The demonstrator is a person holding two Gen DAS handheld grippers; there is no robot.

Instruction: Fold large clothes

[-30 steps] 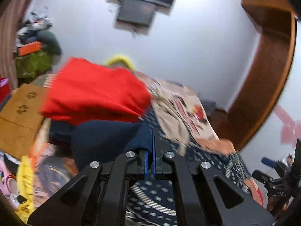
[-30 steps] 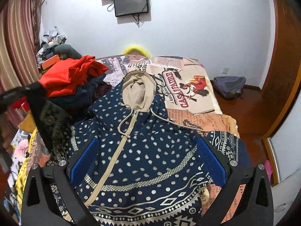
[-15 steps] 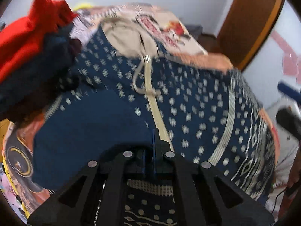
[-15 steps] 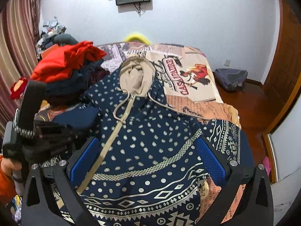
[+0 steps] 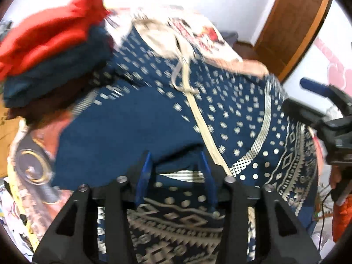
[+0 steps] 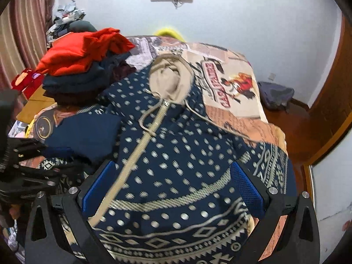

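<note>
Navy knit fills my left wrist view: the hoodie [image 5: 220, 101] lies zipper-up across the bed [image 5: 222, 50], and its plain-navy sleeve [image 5: 123, 132] is folded in over the chest, from about nine o'clock toward the centre, which I take as the first fold of the task. My left gripper [image 5: 176, 167] has just been opening; its blue pads now stand partly spread with the sleeve's edge lying between them, not pinched as far as I can see. It points steeply down at the garment, low over the hem. At three o'clock the right gripper [image 5: 325, 118] hangs beside the hoodie's far edge.

In the right wrist view the hoodie [image 6: 180, 154] runs from the beige hood [image 6: 169, 81] at twelve o'clock down to the patterned hem at six. My right gripper [image 6: 173, 187] is spread wide with nothing between its pads, tilted down over the lower front, probably waiting to take the other sleeve at three o'clock. A stack of clothes [image 6: 81, 66] topped in red sits at ten o'clock, just beside the hoodie's shoulder, likely pieces already folded. The left gripper [image 6: 33, 165] shows at nine o'clock by the folded sleeve.
</note>
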